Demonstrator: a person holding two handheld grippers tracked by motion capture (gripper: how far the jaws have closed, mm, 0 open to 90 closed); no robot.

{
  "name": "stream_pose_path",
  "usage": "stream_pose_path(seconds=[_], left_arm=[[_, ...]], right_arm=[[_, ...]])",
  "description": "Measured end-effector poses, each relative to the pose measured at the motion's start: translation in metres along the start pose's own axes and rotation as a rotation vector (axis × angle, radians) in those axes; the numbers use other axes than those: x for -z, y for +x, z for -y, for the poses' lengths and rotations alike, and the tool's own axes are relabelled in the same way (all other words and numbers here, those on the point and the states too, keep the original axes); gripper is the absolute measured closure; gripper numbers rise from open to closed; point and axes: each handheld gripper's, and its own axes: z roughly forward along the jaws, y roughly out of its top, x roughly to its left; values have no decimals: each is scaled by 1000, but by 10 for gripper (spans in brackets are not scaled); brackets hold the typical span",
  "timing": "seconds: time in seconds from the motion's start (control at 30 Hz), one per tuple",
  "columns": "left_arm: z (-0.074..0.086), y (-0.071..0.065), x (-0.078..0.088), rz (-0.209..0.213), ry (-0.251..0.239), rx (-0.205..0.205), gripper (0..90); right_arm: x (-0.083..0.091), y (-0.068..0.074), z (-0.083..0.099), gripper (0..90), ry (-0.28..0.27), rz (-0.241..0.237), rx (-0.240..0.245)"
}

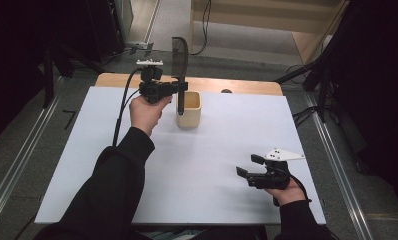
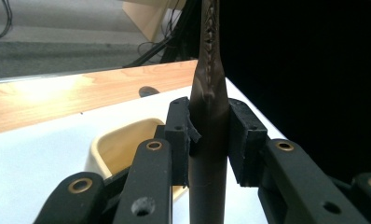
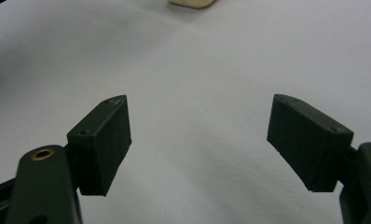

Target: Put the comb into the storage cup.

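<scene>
The left gripper (image 1: 179, 86) is clamped on the handle of a dark comb (image 1: 179, 56), which stands upright with its toothed part above the jaws and its handle running down below them. In the left gripper view the two pads (image 2: 178, 140) press the comb's (image 2: 209, 116) handle from either side, with no gap showing. Directly beneath the gripper sits a cream, square-mouthed cup (image 1: 189, 109); the lower end of the handle is at its rim or just inside (the high view does not settle which). The cup (image 2: 123, 144) stands on a white sheet (image 1: 222, 150) near the far edge, where a strip of bare wooden tabletop (image 1: 247, 86) shows beyond it. Left and right of the cup the sheet is bare out to its side edges.

Well apart, toward the near right corner of the sheet, the right gripper (image 1: 247, 166) is held low over the surface with its jaws spread wide and nothing between them; in the right gripper view the sheet (image 3: 197, 93) shows plainly between the pads (image 3: 104, 140).
</scene>
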Motion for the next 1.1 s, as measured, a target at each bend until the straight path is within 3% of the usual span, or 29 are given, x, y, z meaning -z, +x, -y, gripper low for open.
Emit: stream_pose_path(seconds=[0.47, 0.8, 1.1], left_arm=[[-13, 5, -9, 9, -58, 19, 724], [-18, 14, -19, -38, -47, 4, 724], [-19, 17, -32, -45, -46, -8, 725]], right_arm=[[0, 0, 0, 199, -4, -4, 6], [2, 1, -1, 199, -3, -1, 6], [3, 2, -1, 199, -13, 3, 9]])
